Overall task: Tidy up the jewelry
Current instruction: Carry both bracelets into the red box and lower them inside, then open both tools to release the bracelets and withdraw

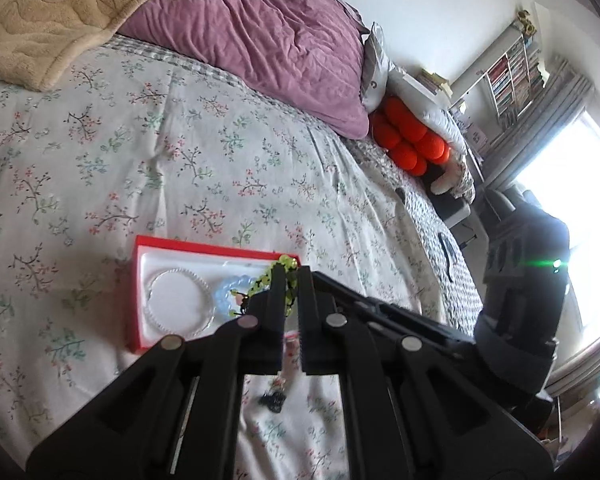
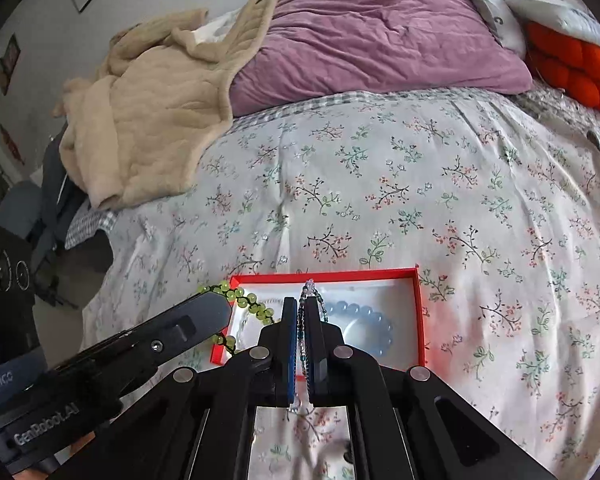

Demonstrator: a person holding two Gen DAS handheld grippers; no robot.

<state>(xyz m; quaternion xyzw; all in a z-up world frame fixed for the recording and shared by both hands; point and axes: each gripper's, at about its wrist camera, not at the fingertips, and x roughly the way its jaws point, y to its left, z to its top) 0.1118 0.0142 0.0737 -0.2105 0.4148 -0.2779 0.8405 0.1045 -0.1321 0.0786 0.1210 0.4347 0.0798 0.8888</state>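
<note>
A red jewelry box (image 1: 134, 292) with a white lining lies on the floral bedspread; it also shows in the right wrist view (image 2: 418, 312). Inside are a clear bead bracelet (image 1: 180, 304) and a pale blue bead bracelet (image 2: 364, 320), which also shows in the left wrist view (image 1: 228, 292). My left gripper (image 1: 290, 276) is shut on a green bead bracelet (image 1: 286, 264) above the box's right end; the bracelet also shows in the right wrist view (image 2: 252, 304). My right gripper (image 2: 300, 304) is shut on a thin teal-and-clear bead chain (image 2: 312, 292) over the box.
A purple pillow (image 2: 380, 40), a beige blanket (image 2: 148, 112) and an orange knotted cushion (image 1: 412, 136) lie at the bed's far end. The right gripper's body (image 1: 524, 288) stands to the right in the left wrist view. A bookshelf (image 1: 512, 76) and window are beyond.
</note>
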